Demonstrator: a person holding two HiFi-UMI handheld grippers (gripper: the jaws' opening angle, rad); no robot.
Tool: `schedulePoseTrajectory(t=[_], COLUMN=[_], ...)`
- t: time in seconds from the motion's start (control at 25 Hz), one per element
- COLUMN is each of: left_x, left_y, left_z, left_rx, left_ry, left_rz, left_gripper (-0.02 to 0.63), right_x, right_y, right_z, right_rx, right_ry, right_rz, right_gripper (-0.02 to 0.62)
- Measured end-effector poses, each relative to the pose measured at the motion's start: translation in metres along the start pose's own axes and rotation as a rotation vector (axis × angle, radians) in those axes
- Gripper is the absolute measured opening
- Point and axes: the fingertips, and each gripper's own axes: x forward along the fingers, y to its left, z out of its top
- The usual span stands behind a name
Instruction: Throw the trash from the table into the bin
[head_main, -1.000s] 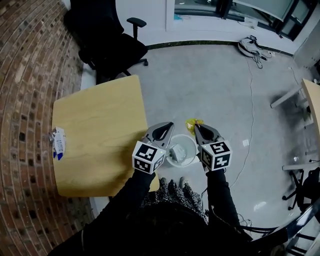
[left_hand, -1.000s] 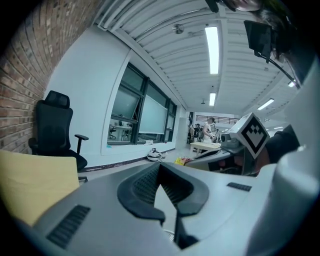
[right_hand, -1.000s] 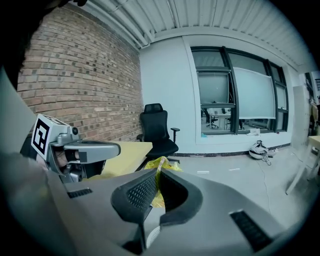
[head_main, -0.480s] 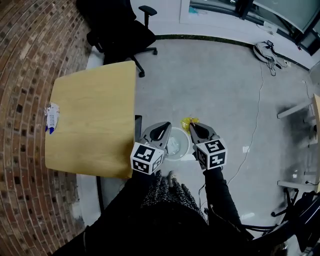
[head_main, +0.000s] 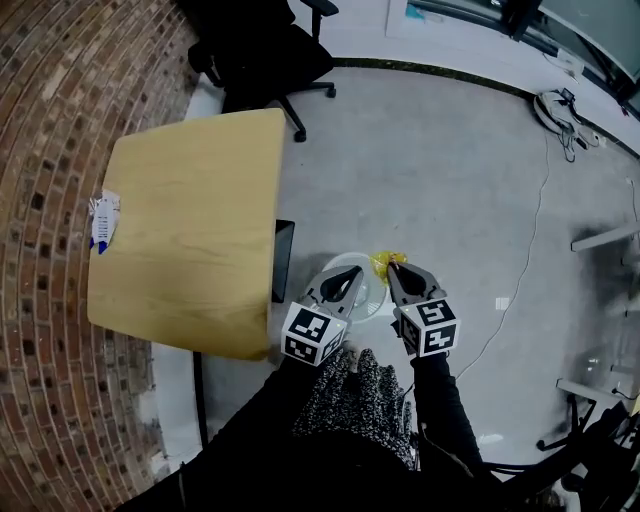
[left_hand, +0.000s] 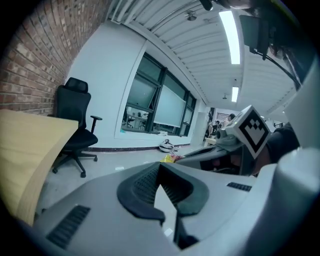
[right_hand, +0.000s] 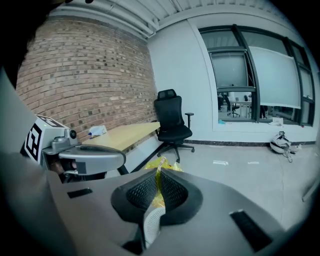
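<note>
1. the yellow wrapper is pinched in the right gripper. the jaws are closed tight on it, and its crumpled end sticks out just past the tips.
2. the white bin stands on the floor just to the left of that gripper and below it. the wrapper hangs by the bin's right rim, but i cannot tell whether it is over the opening or just outside it.
3. the left gripper is just beside the right one, over the bin. its jaws meet at the tips with nothing between them, and it hides most of the bin's inside.
4. the worktop lies off to the left gripper's left. a white and blue packet rests near its far edge by the brick wall, well apart from both grippers.
5. as a judgement, this piece is at the drop step: the wrapper is carried to the bin but not let go. after that, the packet on the worktop looks like the only trash left to fetch.
</note>
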Motion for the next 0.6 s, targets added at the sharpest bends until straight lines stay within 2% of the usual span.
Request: schedulePoseTrajectory(t=[0.12,0.28,0.6], left_x=[0.006,0.025,0.054], left_y=[0.014,0.025,0.042], left_z=[-0.027,-0.051,-0.118], left_rx=[-0.028,-0.003,-0.027], left_ry=[0.038,0.074,0.124], left_rz=[0.014,-0.009,-0.019], left_gripper=[0.006,0.005,0.006], right_x=[0.01,0.027,0.069], right_y=[-0.003,-0.006,-0.012], right_z=[-0.025,-0.051,-0.116], right_rx=[0.025,0.05,0.076], right_ry=[0.029,0.048,0.119], right_rz=[-0.003,-0.001,0.001], right_gripper=[0.012,0.012,0.012])
